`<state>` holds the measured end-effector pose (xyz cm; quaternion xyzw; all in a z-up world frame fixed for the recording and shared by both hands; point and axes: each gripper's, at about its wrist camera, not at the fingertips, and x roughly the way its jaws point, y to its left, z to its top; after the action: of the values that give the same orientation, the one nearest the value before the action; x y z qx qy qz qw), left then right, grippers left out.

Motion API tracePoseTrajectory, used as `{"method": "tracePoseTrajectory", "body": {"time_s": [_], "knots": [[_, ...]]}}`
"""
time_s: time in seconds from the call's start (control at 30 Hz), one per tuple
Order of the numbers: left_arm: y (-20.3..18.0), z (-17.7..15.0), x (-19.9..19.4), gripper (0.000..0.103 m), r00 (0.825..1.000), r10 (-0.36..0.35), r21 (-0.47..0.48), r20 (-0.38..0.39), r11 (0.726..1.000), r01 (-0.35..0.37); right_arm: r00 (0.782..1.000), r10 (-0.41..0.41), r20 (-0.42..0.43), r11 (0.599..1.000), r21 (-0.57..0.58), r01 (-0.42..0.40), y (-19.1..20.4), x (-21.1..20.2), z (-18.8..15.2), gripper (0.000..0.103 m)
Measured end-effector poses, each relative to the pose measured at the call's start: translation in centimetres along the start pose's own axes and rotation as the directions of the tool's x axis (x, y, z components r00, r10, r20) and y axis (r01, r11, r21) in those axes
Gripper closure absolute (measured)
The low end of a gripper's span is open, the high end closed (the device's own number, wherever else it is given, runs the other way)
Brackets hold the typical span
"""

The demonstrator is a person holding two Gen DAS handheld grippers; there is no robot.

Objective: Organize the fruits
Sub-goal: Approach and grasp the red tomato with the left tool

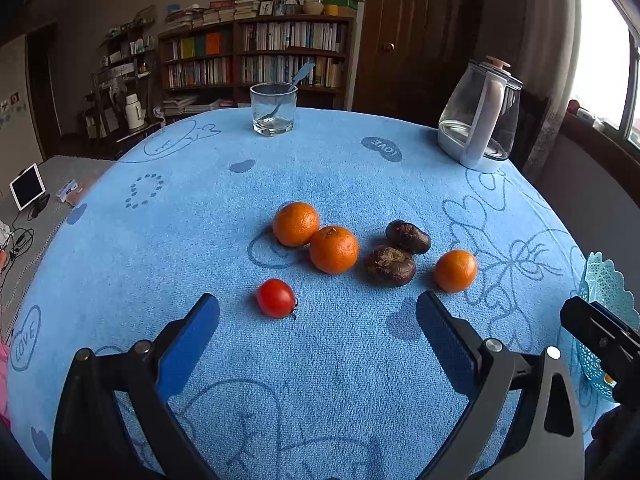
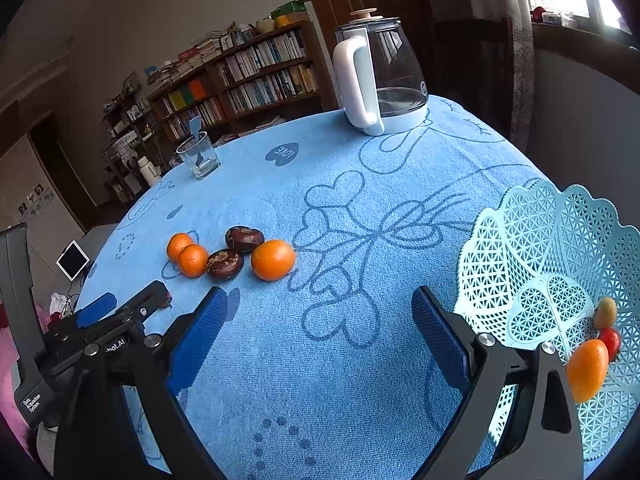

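Only the right wrist view looks into the pale blue basket [image 2: 532, 248] at the bench's right edge, where an orange fruit [image 2: 587, 370], a red tomato [image 2: 611, 342] and a greenish fruit [image 2: 605, 312], possibly a kiwi, lie together; the left view catches just its rim. The left view alone shows the cherry tomato [image 1: 276, 298] clearly, near three oranges [image 1: 333, 249] and two dark brown fruits [image 1: 390, 265] on the blue towel-covered bench [image 1: 320, 360]. A glass [image 1: 274, 109], a kettle [image 1: 478, 120] and a bookshelf [image 1: 256, 54] stand beyond. The left tool [image 1: 318, 312] hovers low, jaws spread wide and empty; the right tool [image 2: 316, 308] is likewise open beside the basket.
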<state>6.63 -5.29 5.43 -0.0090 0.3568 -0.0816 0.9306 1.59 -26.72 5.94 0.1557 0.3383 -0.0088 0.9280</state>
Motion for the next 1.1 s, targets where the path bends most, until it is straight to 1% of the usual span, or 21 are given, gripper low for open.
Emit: {"method": "tracePoseTrajectory", "body": {"time_s": [0.67, 0.83, 1.1], "knots": [[2.6, -0.6, 1.0, 0.005, 0.999, 0.020, -0.050, -0.030, 0.999, -0.021, 0.998, -0.012, -0.054, 0.999, -0.033, 0.010, 1.9, 3.5, 0.4, 0.008], [2.9, -0.8, 1.4, 0.005, 0.999, 0.022, -0.061, -0.039, 0.998, -0.025, 0.998, -0.027, -0.050, 0.998, -0.054, 0.024, 2.4, 4.0, 0.3, 0.008], [3.2, -1.1, 2.0, 0.005, 0.998, 0.019, -0.067, -0.056, 0.997, -0.022, 0.998, -0.027, -0.060, 0.998, -0.061, 0.023, 2.6, 4.5, 0.1, 0.008]]}}
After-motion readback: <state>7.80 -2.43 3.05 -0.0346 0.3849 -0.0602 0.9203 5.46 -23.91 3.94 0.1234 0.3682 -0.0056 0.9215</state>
